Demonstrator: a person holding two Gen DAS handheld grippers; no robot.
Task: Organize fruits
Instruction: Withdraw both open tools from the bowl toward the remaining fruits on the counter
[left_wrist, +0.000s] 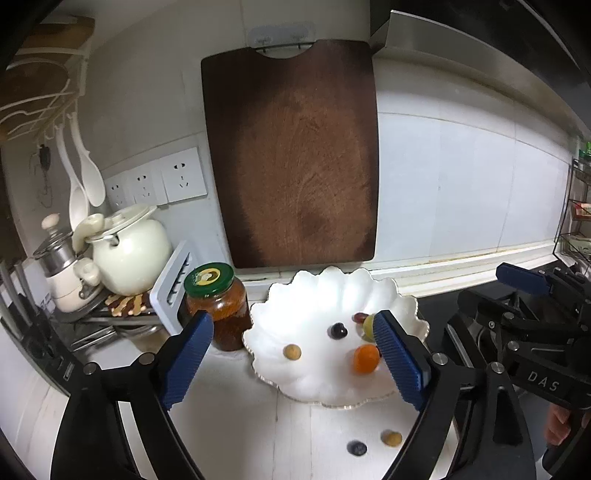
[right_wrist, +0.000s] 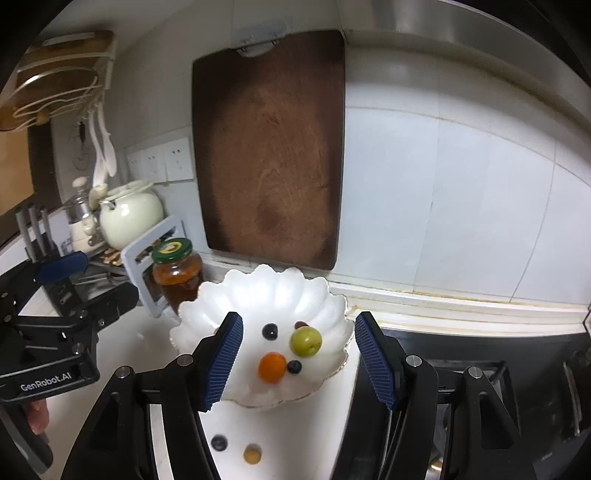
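A white scalloped dish (left_wrist: 314, 295) (right_wrist: 273, 288) sits on the white counter. In it lie an orange fruit (left_wrist: 365, 359) (right_wrist: 272, 367), a green fruit (right_wrist: 305, 341), a dark grape (left_wrist: 337, 330) (right_wrist: 270, 331), a reddish fruit (left_wrist: 360, 317) (right_wrist: 301, 325), a blueberry (right_wrist: 294, 366) and a tan fruit (left_wrist: 291, 352). On the counter in front lie a blueberry (left_wrist: 357, 448) (right_wrist: 219, 442) and a tan fruit (left_wrist: 391, 438) (right_wrist: 252, 454). My left gripper (left_wrist: 293, 362) is open and empty above the dish's left side. My right gripper (right_wrist: 300, 360) is open and empty above the dish.
A jar with a green lid (left_wrist: 218, 306) (right_wrist: 177, 273) stands left of the dish. A dark wooden cutting board (left_wrist: 291, 158) leans on the tiled wall behind. A cream pot (left_wrist: 129, 251) and a rack stand at far left. A black stove (right_wrist: 480, 354) lies right.
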